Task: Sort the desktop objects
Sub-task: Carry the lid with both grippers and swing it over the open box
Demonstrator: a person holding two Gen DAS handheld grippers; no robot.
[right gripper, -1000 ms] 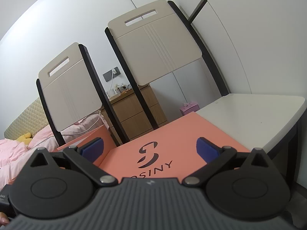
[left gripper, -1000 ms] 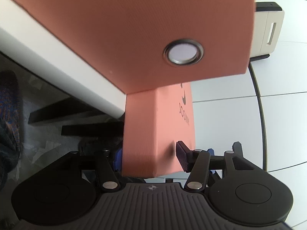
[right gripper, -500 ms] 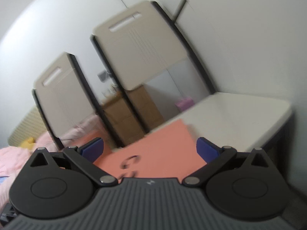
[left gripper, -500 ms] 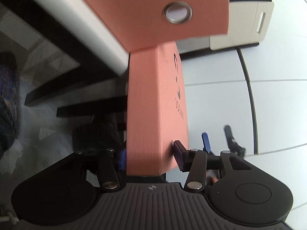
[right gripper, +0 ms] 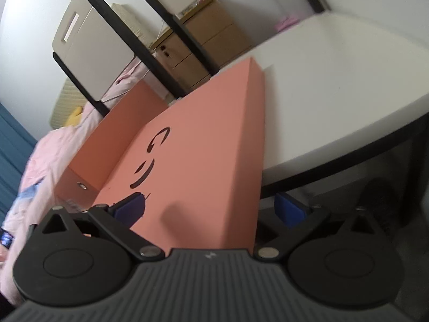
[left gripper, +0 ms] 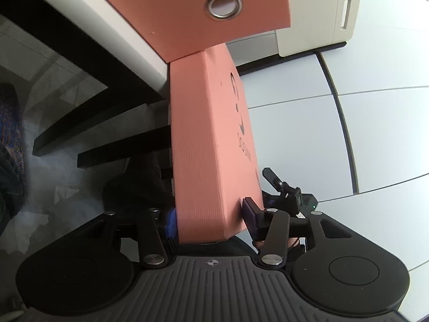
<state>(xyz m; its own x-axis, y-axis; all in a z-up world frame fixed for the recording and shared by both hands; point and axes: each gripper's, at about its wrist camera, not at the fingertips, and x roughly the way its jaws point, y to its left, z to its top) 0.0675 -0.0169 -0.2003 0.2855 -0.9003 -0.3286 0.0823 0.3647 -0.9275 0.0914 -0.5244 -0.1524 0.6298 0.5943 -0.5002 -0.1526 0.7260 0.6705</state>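
Observation:
A salmon-coloured box [left gripper: 209, 147] with a dark logo on its broad face sticks out past the white table's edge [left gripper: 88, 18]. A wider panel of it [left gripper: 187, 8] carries a metal eyelet [left gripper: 224, 5]. My left gripper [left gripper: 211, 220] is shut on the box's narrow near side, one pad on each face. In the right wrist view the same box [right gripper: 203, 161] lies logo side up. My right gripper [right gripper: 210, 208] stands open there, its left pad over the logo face and its right pad beyond the box's edge, neither pressing. The right gripper [left gripper: 284, 187] also shows beside the box in the left wrist view.
The white table top [right gripper: 335, 86] runs right of the box, with its black frame and legs [left gripper: 88, 123] underneath. Beige chair backs [right gripper: 88, 53] stand behind it. Farther back are a wooden drawer unit [right gripper: 203, 37] and pink bedding [right gripper: 34, 161].
My right gripper has swung down and over the box, which now fills the space between its jaws. It has come into the left wrist view. The left gripper's hold looks unchanged.

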